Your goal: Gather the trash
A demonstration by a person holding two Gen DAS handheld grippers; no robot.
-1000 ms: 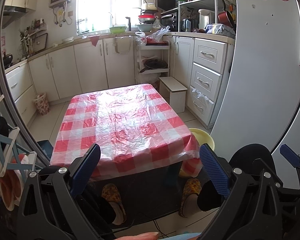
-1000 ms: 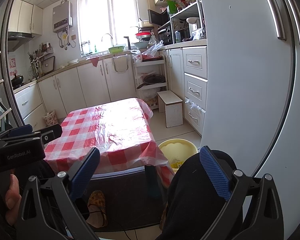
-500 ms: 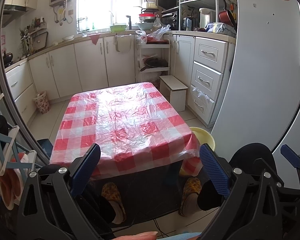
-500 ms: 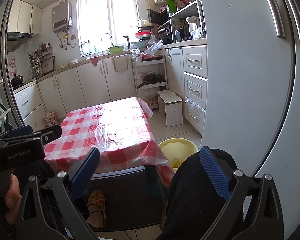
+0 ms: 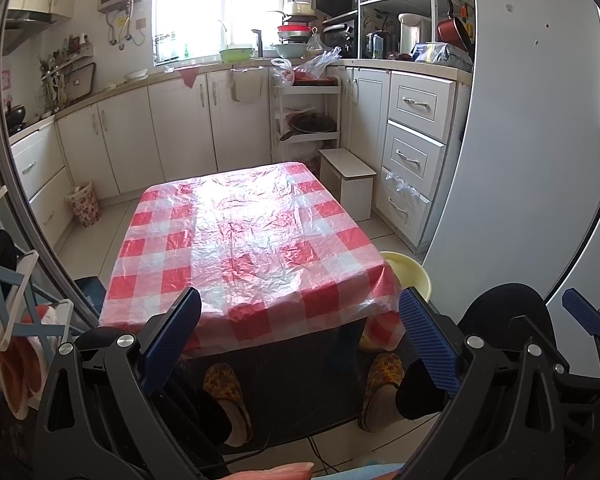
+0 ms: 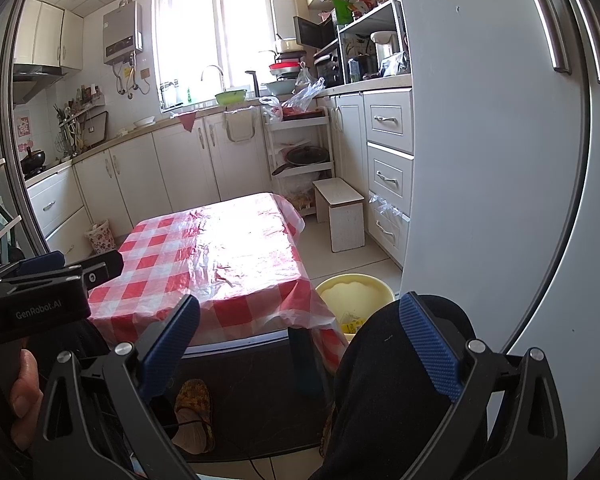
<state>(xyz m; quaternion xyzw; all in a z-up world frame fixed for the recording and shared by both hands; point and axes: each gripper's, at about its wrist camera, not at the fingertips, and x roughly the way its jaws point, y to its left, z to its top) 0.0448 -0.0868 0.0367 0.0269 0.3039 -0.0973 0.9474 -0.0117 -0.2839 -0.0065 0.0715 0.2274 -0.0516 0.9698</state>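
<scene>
A low table under a wrinkled red-and-white checked plastic cloth (image 5: 252, 240) stands in front of me; only the cloth shows on its top. A yellow bin (image 6: 356, 292) sits on the floor at the table's near right corner, with a few scraps of wrapper inside. My left gripper (image 5: 300, 332) hangs open over the table's near edge, nothing between its blue pads. My right gripper (image 6: 300, 340) is open too, above a dark-trousered knee (image 6: 380, 380) and just short of the bin. A finger (image 5: 582, 316) of the right gripper shows in the left wrist view.
A white fridge (image 6: 480, 160) rises close on the right. White cabinets and drawers (image 5: 412, 160) line the back and right. A white stool (image 5: 352, 184) and a wheeled rack (image 5: 306, 120) stand behind the table. A patterned basket (image 5: 84, 204) sits at far left. Slippered feet (image 5: 228, 392) rest under the table.
Almost nothing: the left wrist view has drifted slightly, the table sitting a touch higher in frame. Both grippers stay open and hold nothing.
</scene>
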